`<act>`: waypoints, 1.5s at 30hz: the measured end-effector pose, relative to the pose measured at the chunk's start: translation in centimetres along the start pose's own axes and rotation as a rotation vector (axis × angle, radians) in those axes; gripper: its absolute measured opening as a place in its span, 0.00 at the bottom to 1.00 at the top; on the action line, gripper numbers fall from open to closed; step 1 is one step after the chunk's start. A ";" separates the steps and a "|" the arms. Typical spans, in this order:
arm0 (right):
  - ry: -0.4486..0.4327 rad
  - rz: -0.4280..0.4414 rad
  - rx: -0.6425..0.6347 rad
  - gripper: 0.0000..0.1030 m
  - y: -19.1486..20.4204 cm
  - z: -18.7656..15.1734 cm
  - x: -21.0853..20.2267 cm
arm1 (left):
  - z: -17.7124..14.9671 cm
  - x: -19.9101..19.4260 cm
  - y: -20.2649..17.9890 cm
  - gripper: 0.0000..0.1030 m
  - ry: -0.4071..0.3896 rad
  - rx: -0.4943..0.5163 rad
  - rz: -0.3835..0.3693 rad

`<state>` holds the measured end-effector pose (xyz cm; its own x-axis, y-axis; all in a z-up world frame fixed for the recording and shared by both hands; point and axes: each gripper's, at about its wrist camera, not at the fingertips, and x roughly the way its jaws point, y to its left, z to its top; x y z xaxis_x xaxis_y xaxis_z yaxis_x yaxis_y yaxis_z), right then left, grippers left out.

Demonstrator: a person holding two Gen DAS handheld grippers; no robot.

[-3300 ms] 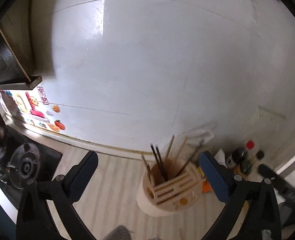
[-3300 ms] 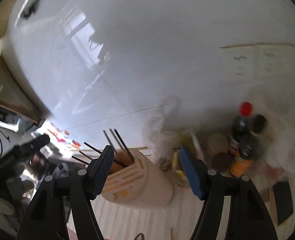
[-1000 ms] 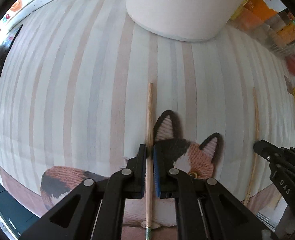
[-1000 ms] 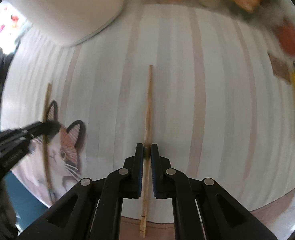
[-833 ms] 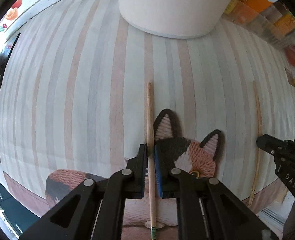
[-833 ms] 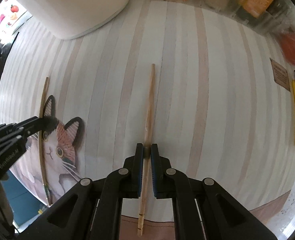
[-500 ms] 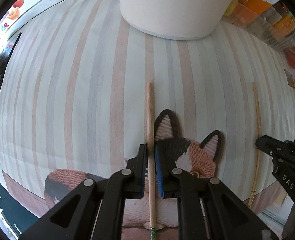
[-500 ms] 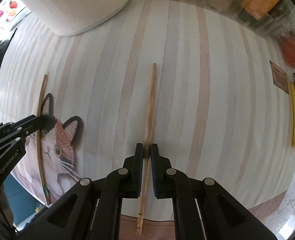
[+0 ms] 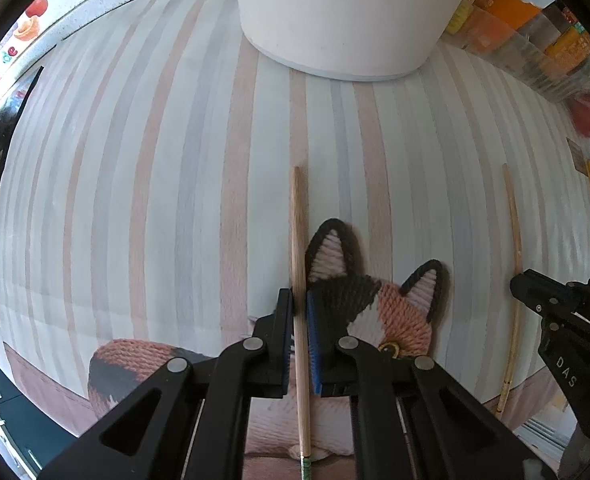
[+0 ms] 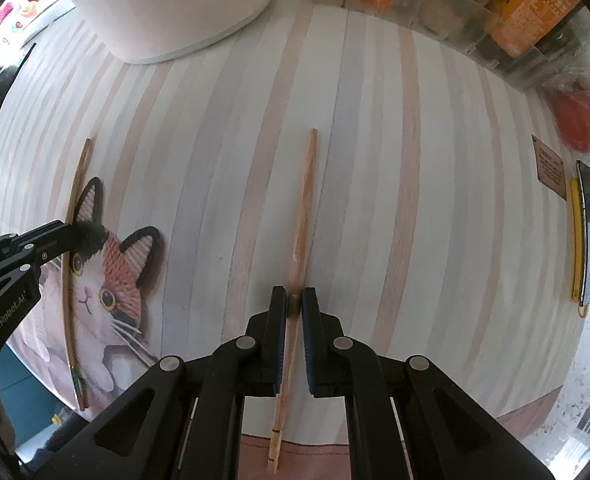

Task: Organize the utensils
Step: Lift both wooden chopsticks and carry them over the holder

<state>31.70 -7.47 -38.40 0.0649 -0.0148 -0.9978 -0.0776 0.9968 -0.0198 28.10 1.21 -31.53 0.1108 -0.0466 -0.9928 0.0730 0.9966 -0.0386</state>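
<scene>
On the striped mat (image 9: 167,168), your left gripper (image 9: 299,328) was clamped on a chopstick (image 9: 298,264) lying beside the cat's ear (image 9: 331,248), just as a second before. Your right gripper (image 10: 294,332) pinched the other chopstick (image 10: 303,216); over that second the view had slid slightly across the mat. Both sticks looked secured, so next likely came lifting them toward the white holder (image 9: 347,16) standing beyond their tips.
</scene>
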 end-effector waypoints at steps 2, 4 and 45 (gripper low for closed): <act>0.003 -0.001 -0.003 0.08 -0.3 -0.1 -0.1 | 0.0 0.0 0.0 0.08 0.005 -0.001 0.002; 0.015 0.008 0.008 0.09 -0.7 -0.2 -0.2 | 0.1 -0.1 -0.1 0.08 0.009 0.001 0.005; -0.285 0.190 0.045 0.07 -4.7 -9.1 -9.8 | -1.1 -9.6 2.4 0.04 -0.170 0.028 -0.049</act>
<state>22.38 -12.68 -29.07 0.3290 0.1879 -0.9254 -0.0719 0.9821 0.1739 26.13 4.15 -22.21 0.2720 -0.1081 -0.9562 0.1097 0.9907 -0.0807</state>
